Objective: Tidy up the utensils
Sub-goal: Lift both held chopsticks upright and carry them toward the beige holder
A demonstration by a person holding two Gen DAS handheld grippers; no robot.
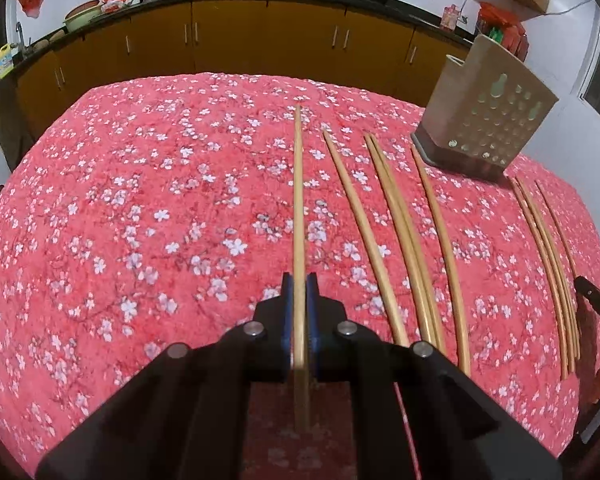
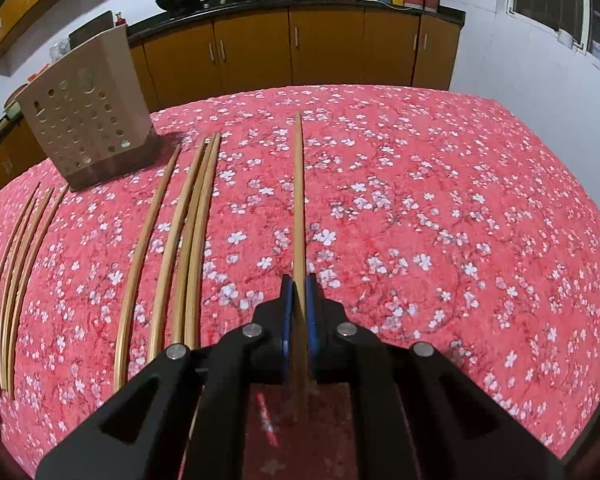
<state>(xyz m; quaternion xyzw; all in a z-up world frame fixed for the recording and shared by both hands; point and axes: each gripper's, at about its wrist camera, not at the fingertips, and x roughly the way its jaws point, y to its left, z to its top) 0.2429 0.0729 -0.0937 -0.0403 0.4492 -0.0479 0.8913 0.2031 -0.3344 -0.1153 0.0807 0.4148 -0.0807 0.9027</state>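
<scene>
My left tongs (image 1: 299, 280) are squeezed tight on one wooden chopstick (image 1: 298, 184), and it sticks out straight ahead over the worktop (image 1: 120, 208) with its pink flower cloth. My right tongs (image 2: 299, 280) are squeezed tight on another chopstick (image 2: 298, 192) the same way. More loose chopsticks (image 1: 396, 232) lie side by side on the cloth between my two tongs, some of them touching in pairs. The tan holder with round holes (image 1: 488, 120) stands at the far end of that row, near the chopstick tips.
</scene>
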